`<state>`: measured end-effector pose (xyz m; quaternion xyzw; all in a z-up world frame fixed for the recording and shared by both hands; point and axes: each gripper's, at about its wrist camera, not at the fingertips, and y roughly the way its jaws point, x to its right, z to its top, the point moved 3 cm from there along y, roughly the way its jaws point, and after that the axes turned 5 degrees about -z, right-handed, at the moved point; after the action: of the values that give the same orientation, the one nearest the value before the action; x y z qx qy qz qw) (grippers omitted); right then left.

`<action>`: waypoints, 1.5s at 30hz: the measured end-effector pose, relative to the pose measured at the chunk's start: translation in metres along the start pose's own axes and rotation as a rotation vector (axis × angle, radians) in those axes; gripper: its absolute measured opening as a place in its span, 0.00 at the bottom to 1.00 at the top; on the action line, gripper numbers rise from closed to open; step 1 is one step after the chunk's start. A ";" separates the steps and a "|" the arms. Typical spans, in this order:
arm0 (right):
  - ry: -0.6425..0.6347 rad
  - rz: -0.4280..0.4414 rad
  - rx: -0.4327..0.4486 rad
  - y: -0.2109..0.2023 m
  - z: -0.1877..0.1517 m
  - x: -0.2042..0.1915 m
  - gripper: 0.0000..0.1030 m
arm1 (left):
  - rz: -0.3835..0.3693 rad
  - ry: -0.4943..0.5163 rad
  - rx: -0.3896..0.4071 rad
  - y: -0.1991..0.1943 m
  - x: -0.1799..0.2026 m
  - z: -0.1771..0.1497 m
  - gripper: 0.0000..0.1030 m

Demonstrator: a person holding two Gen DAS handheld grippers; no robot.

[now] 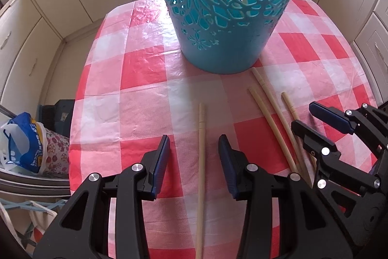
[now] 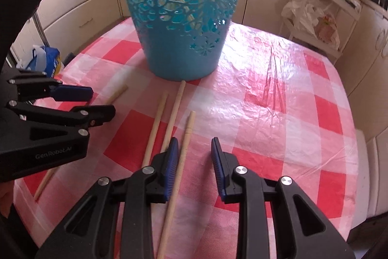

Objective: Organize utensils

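Here four pale wooden chopsticks lie loose on the table, all running roughly from the near edge toward the teal holder (image 1: 225, 4) that stands farther back. One chopstick (image 1: 201, 162) lies alone, its long axis straight along the left gripper (image 1: 194, 157), between its two spread jaws; the blue pads stand clear of it on both sides, gripping nothing. The other three lie side by side just to the right, their far tips near the holder's foot. The outermost stick (image 2: 179, 174) of these sits between the right gripper's (image 2: 194, 157) jaws, close against the left pad, with a gap to the right one, so nothing is clamped yet. Each hand is nearest its own stick; I'd judge a plain squeeze across the shaft comes next. The sticks are slim, round and smooth. The holder is hard plastic, tapered, pierced with flower cut-outs. The tablecloth (image 2: 278, 101) is glossy, creased red-and-white check.
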<state>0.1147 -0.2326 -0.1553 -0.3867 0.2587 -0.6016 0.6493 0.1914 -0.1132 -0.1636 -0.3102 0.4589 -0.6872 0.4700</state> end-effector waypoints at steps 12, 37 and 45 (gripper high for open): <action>0.020 0.105 -0.072 0.002 0.003 0.004 0.06 | -0.014 0.027 -0.003 0.000 0.004 -0.001 0.23; 0.640 0.593 -0.039 -0.004 -0.003 0.060 0.06 | -0.115 0.080 0.226 -0.064 0.023 0.011 0.05; 0.663 0.591 0.083 -0.030 0.008 0.079 0.06 | -0.184 0.092 0.458 -0.119 0.028 0.020 0.05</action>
<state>0.1147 -0.3074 -0.1165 -0.0558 0.5280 -0.4916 0.6902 0.1550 -0.1299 -0.0465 -0.2043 0.2819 -0.8267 0.4419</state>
